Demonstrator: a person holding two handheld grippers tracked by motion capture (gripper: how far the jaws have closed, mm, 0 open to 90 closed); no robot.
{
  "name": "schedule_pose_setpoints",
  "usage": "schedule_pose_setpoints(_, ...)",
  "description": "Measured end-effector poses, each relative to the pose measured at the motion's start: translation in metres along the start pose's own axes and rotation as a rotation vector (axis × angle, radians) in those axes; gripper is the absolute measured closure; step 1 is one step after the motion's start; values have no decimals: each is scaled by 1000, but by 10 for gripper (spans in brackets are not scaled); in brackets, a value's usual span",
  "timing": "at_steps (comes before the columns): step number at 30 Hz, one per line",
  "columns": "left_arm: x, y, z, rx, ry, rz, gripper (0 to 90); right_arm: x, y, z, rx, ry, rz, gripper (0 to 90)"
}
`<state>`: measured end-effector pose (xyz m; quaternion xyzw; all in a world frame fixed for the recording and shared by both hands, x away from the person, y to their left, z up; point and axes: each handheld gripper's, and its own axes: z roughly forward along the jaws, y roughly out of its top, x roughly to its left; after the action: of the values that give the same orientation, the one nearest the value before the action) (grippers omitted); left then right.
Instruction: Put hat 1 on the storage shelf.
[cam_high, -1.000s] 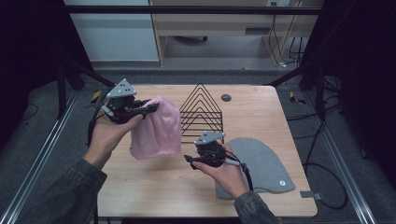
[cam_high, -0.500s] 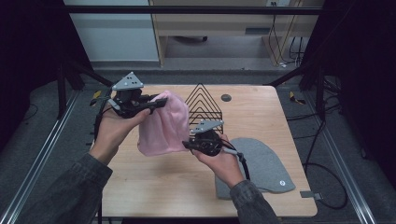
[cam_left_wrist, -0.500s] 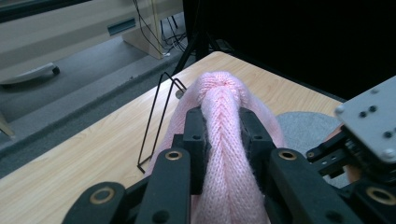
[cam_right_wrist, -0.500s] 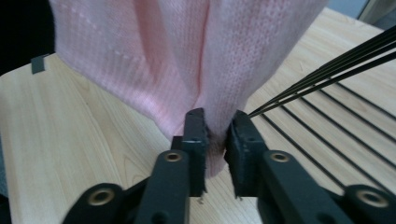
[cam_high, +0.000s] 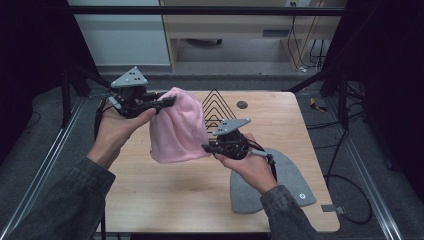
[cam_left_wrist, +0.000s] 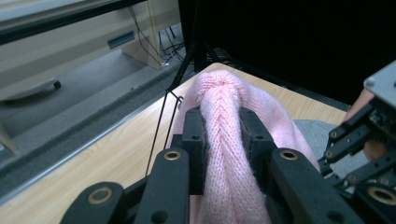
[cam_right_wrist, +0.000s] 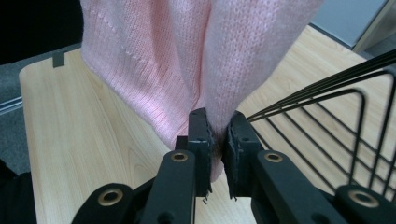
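No text, label, brand, number or sign can be read anywhere; the small round tag on the grey beanie (cam_high: 301, 196) is too small to tell.

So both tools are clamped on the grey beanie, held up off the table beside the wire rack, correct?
Not the grey one. Both the left tool and the right tool are clamped on the pink beanie, as the high view shows. The grey beanie lies flat on the table. The wire rack part is right.

lab-like recording bay: framed wooden table (cam_high: 190, 190), dark curtains (cam_high: 385, 60), loose cables (cam_high: 350, 170)
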<state>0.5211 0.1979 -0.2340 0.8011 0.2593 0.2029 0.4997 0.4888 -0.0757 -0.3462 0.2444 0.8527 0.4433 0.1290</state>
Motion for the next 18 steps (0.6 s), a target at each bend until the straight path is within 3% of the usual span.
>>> schedule_pose_setpoints(3, 5, 7, -1, -14, 2, -1, 749, -8, 8, -7, -11, 16, -12, 824)
schedule_pose_setpoints(7, 11, 19, 1, -22, 28, 4, 749, -20, 24, -12, -13, 2, -34, 826)
schedule_pose_setpoints(9, 15, 23, 1, -26, 47, 11, 749, -28, 34, -15, -21, 6, -27, 829)
schedule_pose_setpoints(10, 18, 26, 2, -41, 49, -6, 749, -31, 37, -16, -23, 8, -21, 829)
schedule_pose_setpoints(11, 20, 28, 3, -49, 54, -8, 750, -38, 46, -19, -25, -5, -29, 829)
schedule_pose_setpoints(18, 34, 36, 11, -65, 80, 7, 749, -56, 55, -16, -49, -43, -14, 826)
